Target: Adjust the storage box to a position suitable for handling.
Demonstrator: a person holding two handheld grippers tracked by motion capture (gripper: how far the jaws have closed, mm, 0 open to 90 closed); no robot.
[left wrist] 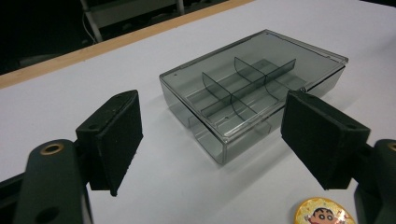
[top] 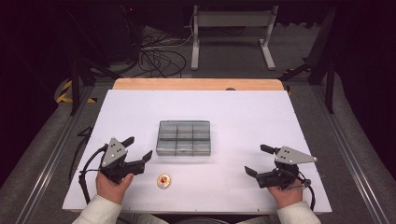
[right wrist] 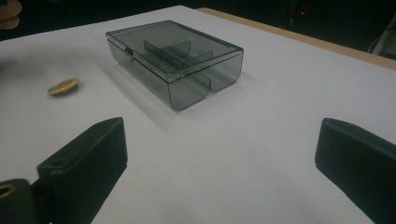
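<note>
On the white table (top: 243,116), the smoky compartment box (top: 184,137) sits lid-closed at the middle, with a round yellow badge (top: 163,181) near its front-left. Left gripper (top: 137,149) and right gripper (top: 256,160) flank them, both spread wide, pinching nothing.

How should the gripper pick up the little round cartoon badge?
By its rim. The badge lies flat on the white table, a thin domed disc, so probably come straight down from above with the left gripper, the nearer one, and set one pad on each side of the edge. Its jaws stand open and empty, wide enough to straddle it.
</note>
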